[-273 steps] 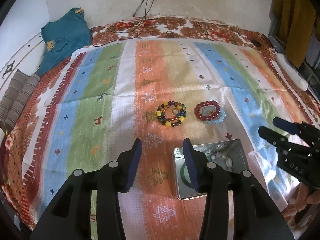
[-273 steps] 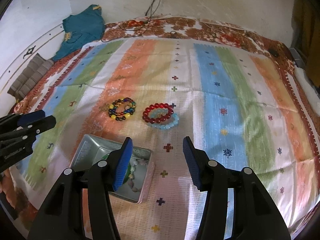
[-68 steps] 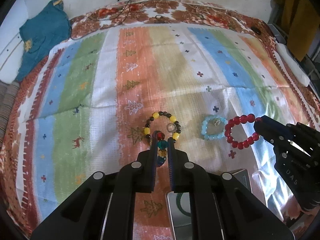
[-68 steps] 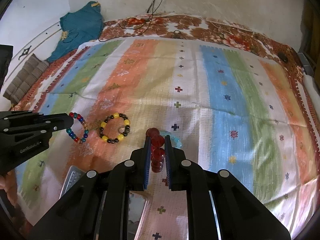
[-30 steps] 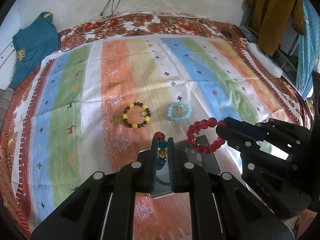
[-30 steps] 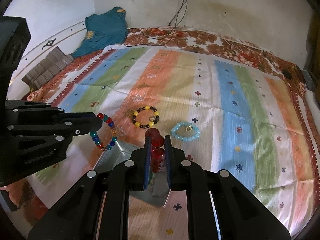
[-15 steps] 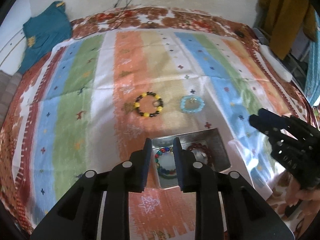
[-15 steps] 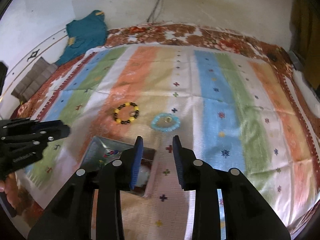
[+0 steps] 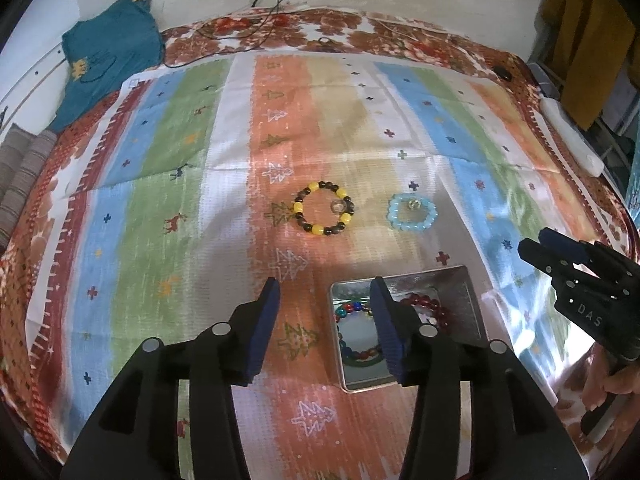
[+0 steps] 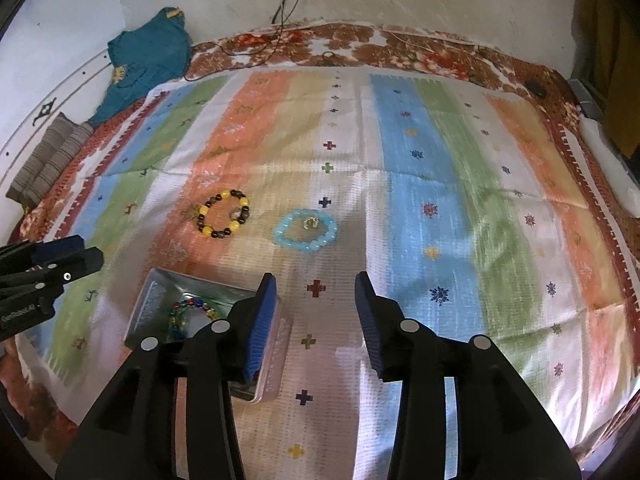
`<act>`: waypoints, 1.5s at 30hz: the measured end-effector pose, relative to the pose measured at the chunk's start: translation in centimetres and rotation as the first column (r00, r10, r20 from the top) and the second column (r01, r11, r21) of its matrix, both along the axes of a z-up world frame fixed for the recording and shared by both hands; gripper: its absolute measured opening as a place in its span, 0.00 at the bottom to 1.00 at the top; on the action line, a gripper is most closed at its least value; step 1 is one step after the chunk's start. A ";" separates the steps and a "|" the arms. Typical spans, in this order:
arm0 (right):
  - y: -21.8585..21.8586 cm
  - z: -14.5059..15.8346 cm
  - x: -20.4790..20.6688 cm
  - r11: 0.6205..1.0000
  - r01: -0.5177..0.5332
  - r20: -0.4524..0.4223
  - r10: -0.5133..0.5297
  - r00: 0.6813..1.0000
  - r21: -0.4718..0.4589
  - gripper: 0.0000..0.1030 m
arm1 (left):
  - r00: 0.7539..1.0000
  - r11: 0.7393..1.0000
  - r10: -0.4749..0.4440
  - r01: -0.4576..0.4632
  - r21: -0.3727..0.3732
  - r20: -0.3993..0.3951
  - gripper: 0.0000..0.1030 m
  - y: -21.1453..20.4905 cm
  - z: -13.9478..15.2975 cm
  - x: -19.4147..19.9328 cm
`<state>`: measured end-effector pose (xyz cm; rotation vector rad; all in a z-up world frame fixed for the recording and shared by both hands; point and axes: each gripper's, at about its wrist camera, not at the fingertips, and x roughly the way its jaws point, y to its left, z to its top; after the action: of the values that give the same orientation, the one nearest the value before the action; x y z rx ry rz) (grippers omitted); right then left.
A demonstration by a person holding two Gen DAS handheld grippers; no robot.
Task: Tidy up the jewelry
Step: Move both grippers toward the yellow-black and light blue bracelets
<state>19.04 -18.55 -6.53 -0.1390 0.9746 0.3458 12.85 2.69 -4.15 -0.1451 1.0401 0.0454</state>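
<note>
Sitting in the metal tin [image 9: 466,292] already: multicoloured bracelet [image 9: 352,310] and red bracelet [image 9: 430,306]. Still lying on the bedspread [image 9: 180,184]: yellow-and-dark bracelet [image 9: 324,215], pale blue bracelet [image 9: 412,213]. Standing apart, having just been opening, holding nothing: left claw [image 9: 325,322], right claw [image 10: 316,318].

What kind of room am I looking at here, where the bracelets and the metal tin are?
Probably a bedroom at home. The striped cloth lies over a bed with a floral sheet pushed against a bare wall; a teal garment is bunched in the corner, and clothes hang at the right.
</note>
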 end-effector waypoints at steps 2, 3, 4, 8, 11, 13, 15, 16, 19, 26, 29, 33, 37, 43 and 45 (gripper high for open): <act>0.0 -0.3 0.4 1.000 0.002 -0.009 -0.002 1.000 -0.005 0.42 | 1.000 1.000 0.008 -0.008 -0.001 0.002 0.49 0.2 -0.1 0.2; 0.0 -0.4 0.5 1.000 0.002 -0.010 -0.002 1.000 -0.006 0.44 | 1.000 1.000 0.011 -0.011 0.000 0.003 0.50 0.2 -0.2 0.3; 0.1 -0.4 0.6 1.000 0.002 -0.011 -0.002 1.000 -0.008 0.46 | 1.000 1.000 0.015 -0.015 0.002 0.003 0.52 0.3 -0.3 0.4; 0.3 -0.6 1.2 1.000 -0.001 -0.019 0.000 1.000 -0.007 0.49 | 0.999 0.999 0.032 -0.032 0.009 -0.004 0.56 0.7 -0.8 1.1; 0.5 -0.8 1.6 1.000 -0.006 -0.030 0.006 1.000 0.004 0.52 | 0.999 0.999 0.046 -0.046 0.012 -0.011 0.57 0.9 -1.0 1.4; 0.6 -1.0 1.9 1.000 -0.007 -0.042 0.007 0.999 0.016 0.55 | 0.999 0.999 0.041 -0.041 0.011 0.000 0.59 0.9 -0.7 1.5; 0.7 -1.0 2.3 1.000 -0.006 -0.040 0.006 0.999 0.012 0.57 | 0.999 0.999 0.041 -0.041 0.010 0.007 0.61 0.8 -0.6 1.8; 0.8 -1.0 2.4 1.000 -0.006 -0.041 0.006 0.999 0.011 0.59 | 0.999 0.999 0.041 -0.041 0.008 0.006 0.62 0.8 -0.6 2.0; 1.0 -1.3 2.9 1.000 -0.005 -0.045 0.005 0.999 0.002 0.61 | 0.999 0.999 0.042 -0.042 0.017 0.001 0.64 0.8 -1.0 2.6; 1.8 -2.3 3.8 0.997 -0.039 -0.042 0.036 0.998 -0.065 0.66 | 0.999 0.998 0.043 -0.042 0.054 -0.022 0.65 1.1 -1.9 3.9; 1.9 -2.5 4.4 0.997 -0.035 -0.050 0.032 0.998 -0.065 0.66 | 0.998 0.997 0.056 -0.054 0.046 -0.035 0.65 1.5 -2.4 4.4; 2.0 -3.0 5.2 0.999 -0.024 -0.074 0.020 0.997 -0.045 0.66 | 0.997 0.997 0.063 -0.061 0.045 -0.042 0.65 1.9 -2.9 5.1; 2.1 -3.4 5.7 0.999 -0.015 -0.089 0.011 0.996 -0.037 0.66 | 0.996 0.997 0.069 -0.067 0.040 -0.058 0.65 2.2 -3.7 6.0; 2.7 -4.1 6.2 0.999 -0.036 -0.107 0.033 0.994 -0.026 0.66 | 0.995 0.997 0.064 -0.060 0.051 -0.080 0.67 2.3 -4.8 7.0; 3.0 -4.3 6.5 0.998 -0.048 -0.111 0.044 0.993 -0.027 0.66 | 0.994 0.997 0.063 -0.058 0.050 -0.085 0.67 2.3 -5.1 7.4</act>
<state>25.52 -15.57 -10.82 -0.1711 1.0880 0.3845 20.23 5.03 -9.24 -0.1323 1.1205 0.1324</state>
